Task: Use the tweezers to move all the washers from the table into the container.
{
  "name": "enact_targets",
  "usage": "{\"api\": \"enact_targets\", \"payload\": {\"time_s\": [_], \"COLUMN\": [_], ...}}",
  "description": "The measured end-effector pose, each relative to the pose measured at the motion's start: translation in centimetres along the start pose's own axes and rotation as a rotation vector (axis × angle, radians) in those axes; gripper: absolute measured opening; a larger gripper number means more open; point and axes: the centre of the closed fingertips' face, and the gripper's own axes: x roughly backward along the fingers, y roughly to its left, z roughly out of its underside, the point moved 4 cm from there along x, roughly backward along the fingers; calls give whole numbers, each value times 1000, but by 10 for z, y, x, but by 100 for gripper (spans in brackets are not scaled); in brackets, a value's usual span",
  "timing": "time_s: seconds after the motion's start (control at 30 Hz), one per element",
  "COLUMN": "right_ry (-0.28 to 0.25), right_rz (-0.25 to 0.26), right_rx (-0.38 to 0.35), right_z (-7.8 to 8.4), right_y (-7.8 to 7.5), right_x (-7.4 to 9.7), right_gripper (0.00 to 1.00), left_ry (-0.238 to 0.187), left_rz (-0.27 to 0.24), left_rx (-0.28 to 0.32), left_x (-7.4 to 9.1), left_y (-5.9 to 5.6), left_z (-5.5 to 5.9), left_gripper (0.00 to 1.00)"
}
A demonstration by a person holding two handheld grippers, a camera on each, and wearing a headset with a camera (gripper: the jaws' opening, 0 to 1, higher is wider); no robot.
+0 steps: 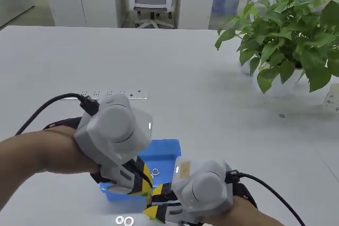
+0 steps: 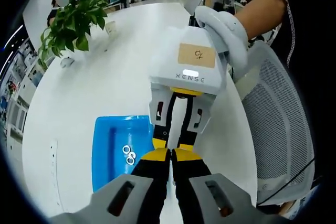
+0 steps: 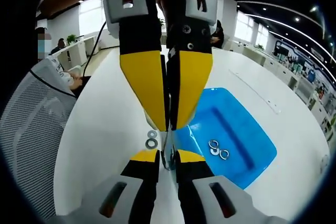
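Observation:
My left gripper (image 1: pixel 144 188) and right gripper (image 1: pixel 152 204) meet tip to tip at the front edge of the blue container (image 1: pixel 164 149). In the right gripper view, a thin metal pair of tweezers (image 3: pixel 168 153) runs between the shut right gripper (image 3: pixel 168 157) and the shut left gripper (image 3: pixel 168 125) above it. The left gripper (image 2: pixel 171 156) faces the right gripper (image 2: pixel 170 143) in its own view. Two washers (image 3: pixel 151 140) lie touching on the table beside the tips, also washers (image 1: pixel 124 220). Inside the container (image 3: pixel 236 145) lie more washers (image 3: pixel 218 149), seen too as washers (image 2: pixel 128 154) in the container (image 2: pixel 113 140).
A potted plant (image 1: pixel 288 35) stands at the back right of the white table (image 1: pixel 185 78). A power strip (image 1: pixel 108 94) is set into the table behind the grippers. A mesh chair (image 2: pixel 283 124) sits at the table's near edge.

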Motion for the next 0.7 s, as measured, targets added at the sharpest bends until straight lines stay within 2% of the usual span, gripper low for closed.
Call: {"api": "enact_targets", "payload": {"time_s": [0.2,0.6,0.7], "right_ry": [-9,0,2], "right_rz": [2,6,7], "right_rx": [-6,31,17], "right_z": [0,0,1], "right_y": [-1,0,1], "right_x": [3,3,3], "right_gripper": [13,11,10], "left_ry": [-6,-19,-28], "left_rz": [1,7,13], "left_rx": [15,19,22], "left_x": [-1,-2,-3], "left_y": [3,2,0], "left_z": [-2,-2,-3], "left_gripper": [6,5,5]}}
